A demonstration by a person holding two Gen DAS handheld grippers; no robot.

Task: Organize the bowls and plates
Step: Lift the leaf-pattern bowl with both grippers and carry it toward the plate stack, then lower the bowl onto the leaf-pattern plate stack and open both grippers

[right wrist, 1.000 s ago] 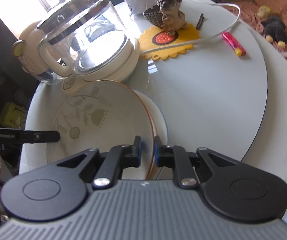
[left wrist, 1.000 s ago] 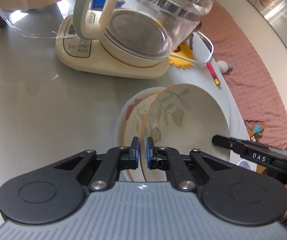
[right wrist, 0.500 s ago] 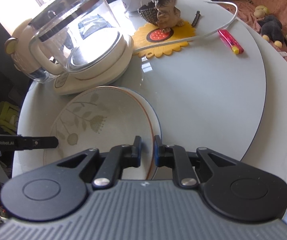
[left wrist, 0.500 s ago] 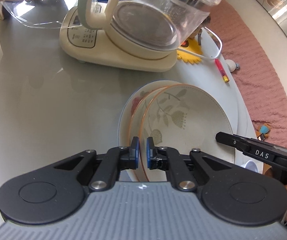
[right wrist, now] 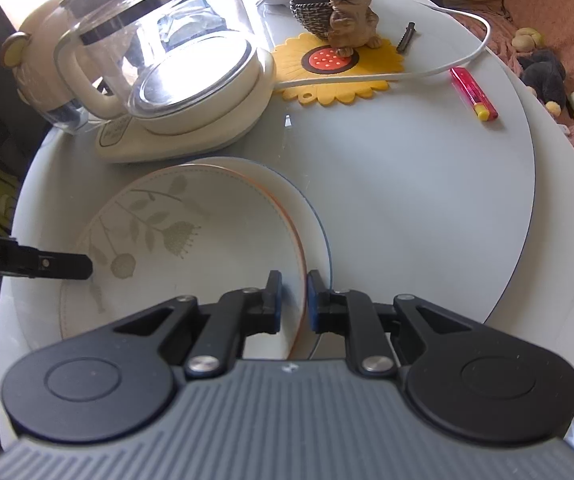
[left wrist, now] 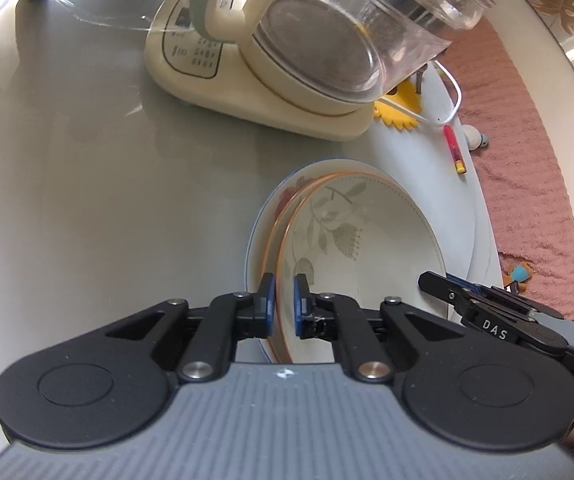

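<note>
Both grippers pinch the leaf-patterned plate (right wrist: pixel 191 240) at opposite rims: left gripper (left wrist: pixel 284 303) at lower centre of its view, right gripper (right wrist: pixel 293 300) likewise. Plates beneath it, an orange-rimmed plate (left wrist: pixel 287 204) and a blue-rimmed plate (right wrist: pixel 315 216), are mostly hidden. Upper frame: the glass kettle (right wrist: pixel 155 52) on the round glass tabletop (right wrist: pixel 407 184); pink carpet (left wrist: pixel 527 168) beyond.
</note>
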